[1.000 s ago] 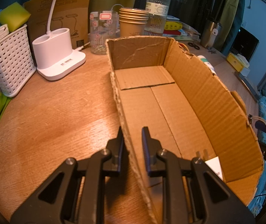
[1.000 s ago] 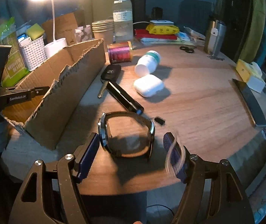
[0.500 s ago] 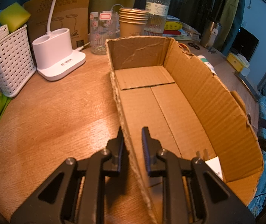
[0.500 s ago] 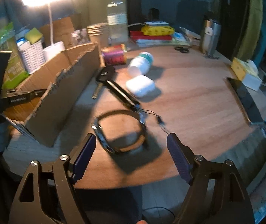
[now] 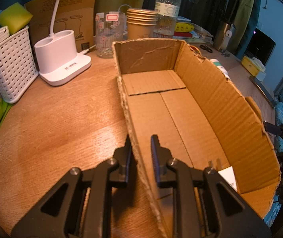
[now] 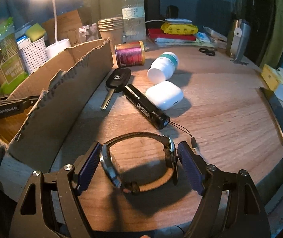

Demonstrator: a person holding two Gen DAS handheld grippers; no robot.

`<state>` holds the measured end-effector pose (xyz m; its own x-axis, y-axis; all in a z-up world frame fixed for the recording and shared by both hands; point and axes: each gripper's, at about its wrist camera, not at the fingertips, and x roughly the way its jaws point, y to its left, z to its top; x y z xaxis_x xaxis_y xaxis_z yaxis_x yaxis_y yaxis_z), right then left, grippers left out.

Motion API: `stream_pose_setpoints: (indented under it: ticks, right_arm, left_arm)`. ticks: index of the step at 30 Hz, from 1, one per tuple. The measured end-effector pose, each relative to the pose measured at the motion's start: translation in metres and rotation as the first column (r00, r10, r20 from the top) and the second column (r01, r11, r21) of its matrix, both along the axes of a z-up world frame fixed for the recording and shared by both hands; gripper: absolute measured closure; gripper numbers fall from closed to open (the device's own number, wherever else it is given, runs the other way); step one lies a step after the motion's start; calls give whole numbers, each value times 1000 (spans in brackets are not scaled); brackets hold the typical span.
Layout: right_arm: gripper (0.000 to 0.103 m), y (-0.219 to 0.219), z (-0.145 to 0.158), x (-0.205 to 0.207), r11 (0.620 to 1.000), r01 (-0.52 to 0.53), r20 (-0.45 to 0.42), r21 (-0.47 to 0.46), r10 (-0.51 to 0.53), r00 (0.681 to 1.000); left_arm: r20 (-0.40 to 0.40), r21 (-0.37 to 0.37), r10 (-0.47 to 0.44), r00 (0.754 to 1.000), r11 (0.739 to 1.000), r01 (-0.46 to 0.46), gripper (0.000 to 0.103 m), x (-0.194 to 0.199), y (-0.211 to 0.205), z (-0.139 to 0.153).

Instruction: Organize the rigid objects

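Round wooden table (image 6: 220, 119) carries cardboard box (image 6: 66, 99), watch (image 6: 139, 158), key (image 6: 117, 79) (flashlight (image 6: 145, 107) beside)

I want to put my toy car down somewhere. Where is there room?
The brown cardboard box has a mostly bare floor. The wooden table is bare between that box and the white lamp base. It is crowded beside the box's other wall, around the black car key and black wristwatch.
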<state>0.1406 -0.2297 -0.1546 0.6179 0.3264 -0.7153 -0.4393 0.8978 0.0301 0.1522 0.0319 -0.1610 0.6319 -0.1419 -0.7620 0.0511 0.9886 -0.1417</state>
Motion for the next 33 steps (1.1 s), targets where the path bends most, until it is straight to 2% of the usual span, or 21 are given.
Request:
stream_pose_setpoints:
  ticks: [3,9,22,26,33]
  right_arm:
    - [28,1,-2,2,1000,4,0,0,-4,1000]
    - [32,1,1,3,1000,16,24,3,-16,1000]
    - [38,6,24,0,1000,13,94,26,-16,995]
    - [38,12,39,-3,999,-6,129,31,2,992]
    - [38,37,82,-19,996,-78,238,48,65,969]
  left_arm:
    - [0,0,0,1000,1000,0,84,0,0,0]
    - [0,0,0,1000,1000,0,84,0,0,0]
    - [0,0,0,1000,1000,0,84,0,0,0]
    - [0,0,0,1000,1000,0,84,0,0,0]
    - [0,1,0,1000,1000,0,84,0,0,0]
